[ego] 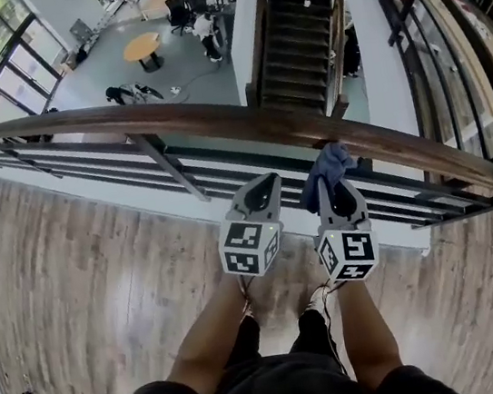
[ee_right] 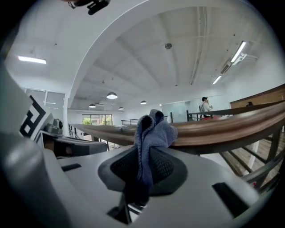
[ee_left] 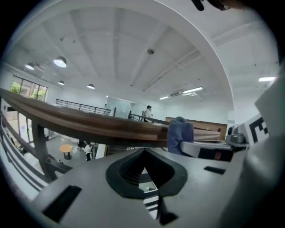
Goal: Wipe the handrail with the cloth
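Observation:
A dark wooden handrail curves across the head view above black metal rails. My right gripper is shut on a blue cloth, and the cloth's top lies against the near side of the handrail. In the right gripper view the cloth stands bunched between the jaws, touching the handrail. My left gripper is shut with nothing in it, just below the rail and left of the cloth. The left gripper view has the handrail crossing above the jaws and the blue cloth to the right.
I stand on a wooden floor at a balcony edge. Beyond the rail is a drop to a lower level with a round table and a staircase. A slanted rail post stands left of the grippers.

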A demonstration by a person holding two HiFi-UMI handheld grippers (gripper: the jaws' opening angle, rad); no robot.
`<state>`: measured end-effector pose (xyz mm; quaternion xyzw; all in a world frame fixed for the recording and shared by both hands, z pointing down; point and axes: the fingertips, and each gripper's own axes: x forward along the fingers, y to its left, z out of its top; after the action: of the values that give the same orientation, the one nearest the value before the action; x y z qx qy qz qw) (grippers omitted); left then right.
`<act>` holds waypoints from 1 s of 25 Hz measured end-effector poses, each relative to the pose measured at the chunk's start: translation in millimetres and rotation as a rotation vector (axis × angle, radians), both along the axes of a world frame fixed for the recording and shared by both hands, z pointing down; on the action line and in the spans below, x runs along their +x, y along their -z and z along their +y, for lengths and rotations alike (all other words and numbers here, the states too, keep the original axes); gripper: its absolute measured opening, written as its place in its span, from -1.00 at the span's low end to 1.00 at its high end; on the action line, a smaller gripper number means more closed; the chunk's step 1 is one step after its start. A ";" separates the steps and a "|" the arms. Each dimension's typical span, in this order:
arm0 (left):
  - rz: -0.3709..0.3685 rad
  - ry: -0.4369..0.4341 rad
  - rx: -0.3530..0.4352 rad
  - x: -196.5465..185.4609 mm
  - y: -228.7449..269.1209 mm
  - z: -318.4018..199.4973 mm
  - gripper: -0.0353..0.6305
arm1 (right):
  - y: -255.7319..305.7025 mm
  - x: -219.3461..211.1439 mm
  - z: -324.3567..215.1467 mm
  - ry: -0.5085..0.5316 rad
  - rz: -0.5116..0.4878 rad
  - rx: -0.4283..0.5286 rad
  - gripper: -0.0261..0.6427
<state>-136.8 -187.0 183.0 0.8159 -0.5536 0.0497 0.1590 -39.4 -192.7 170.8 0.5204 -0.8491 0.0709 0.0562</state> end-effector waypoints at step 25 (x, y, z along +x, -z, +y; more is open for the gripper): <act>-0.084 0.336 -0.098 -419.0 -115.2 -29.0 -0.88 | -158.1 -461.2 -96.0 0.259 0.150 -0.268 -0.72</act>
<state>-555.8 -215.9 298.1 0.7004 -0.6853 0.0836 0.1813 -500.7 -288.7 328.9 0.3986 -0.8853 0.1364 0.1967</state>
